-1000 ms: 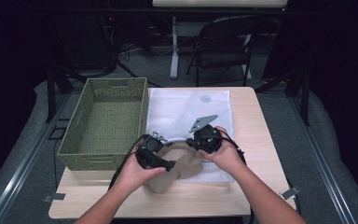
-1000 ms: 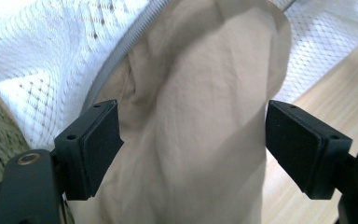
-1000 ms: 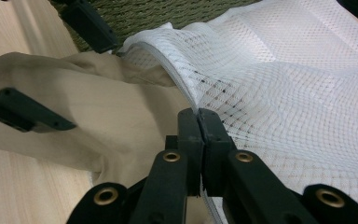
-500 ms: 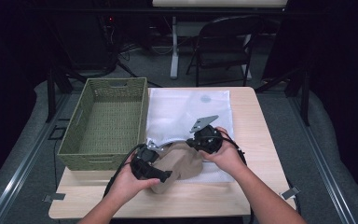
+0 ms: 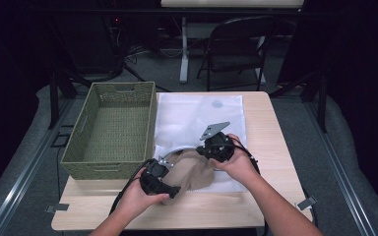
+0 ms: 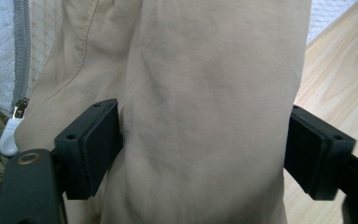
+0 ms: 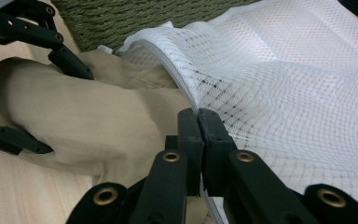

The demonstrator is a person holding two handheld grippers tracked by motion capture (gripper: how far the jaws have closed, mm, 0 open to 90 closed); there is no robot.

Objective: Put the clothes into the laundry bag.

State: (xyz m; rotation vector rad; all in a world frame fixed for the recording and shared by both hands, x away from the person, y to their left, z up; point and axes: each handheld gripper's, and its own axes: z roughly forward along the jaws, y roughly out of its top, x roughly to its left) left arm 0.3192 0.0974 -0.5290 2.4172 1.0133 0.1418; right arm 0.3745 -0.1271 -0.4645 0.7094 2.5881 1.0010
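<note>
High view: at a wooden table (image 5: 275,147), a person works a tan garment (image 5: 192,169) at the mouth of a white mesh laundry bag (image 5: 197,115), which lies flat beside a green woven basket (image 5: 113,128) at nine o'clock. The left gripper (image 5: 170,191) sits at the garment's seven o'clock edge, the right gripper (image 5: 211,150) at its two o'clock edge. No brand, label or lettering is legible anywhere.

Left gripper view: the left gripper (image 6: 205,154) has its jaws set wide apart around a thick fold of the tan garment (image 6: 205,93); whether the pads press it is hard to make out. A grey zipper (image 6: 21,51) with a white pull runs at ten o'clock, cut off by the frame.

Right gripper view: the right gripper (image 7: 199,123) has its jaws together, pinching the bag's zippered rim (image 7: 177,77). The garment (image 7: 88,126) lies partly tucked under the mesh (image 7: 298,93), its far end hidden.
</note>
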